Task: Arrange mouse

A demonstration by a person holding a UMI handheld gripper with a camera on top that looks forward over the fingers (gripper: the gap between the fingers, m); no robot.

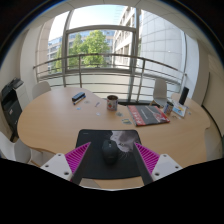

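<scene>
So the gripper has its fingers spread wide, pink pads facing in, and the mouse sits right between them with a gap on both sides, nothing pinched. It's resting on a dark mouse pad on the round table. My guess is this is the placing or lining-up step; the next move is either closing on it or backing straight out without nudging it. The mouse's long axis looks to run straight ahead along the fingers, though which end is the nose I can't tell. Further out, beyond the fingers: a colourful book, a mug, then the windows.
</scene>
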